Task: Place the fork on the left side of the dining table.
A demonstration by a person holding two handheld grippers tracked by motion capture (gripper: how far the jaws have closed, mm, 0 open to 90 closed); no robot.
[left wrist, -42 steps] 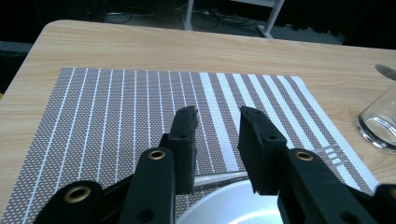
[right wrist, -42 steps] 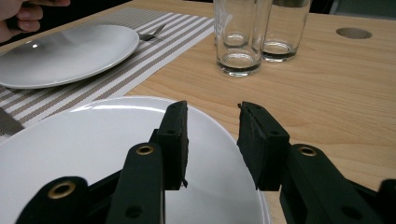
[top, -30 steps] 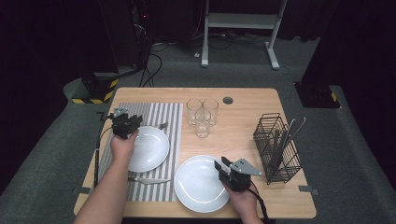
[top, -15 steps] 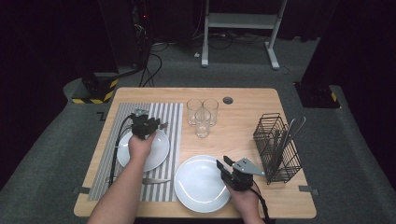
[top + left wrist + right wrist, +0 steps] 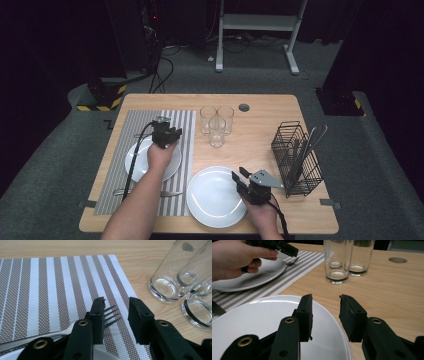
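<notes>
No words, numbers, labels or brand names can be read in any of the pictures. A dark mark sits on the grey floor (image 5: 60,165) by the left edge of the light wooden desk (image 5: 260,107), but it is too small and blurry to read. The yellow and black stripes on the dark block (image 5: 102,97) on the floor are a pattern with no writing.
</notes>
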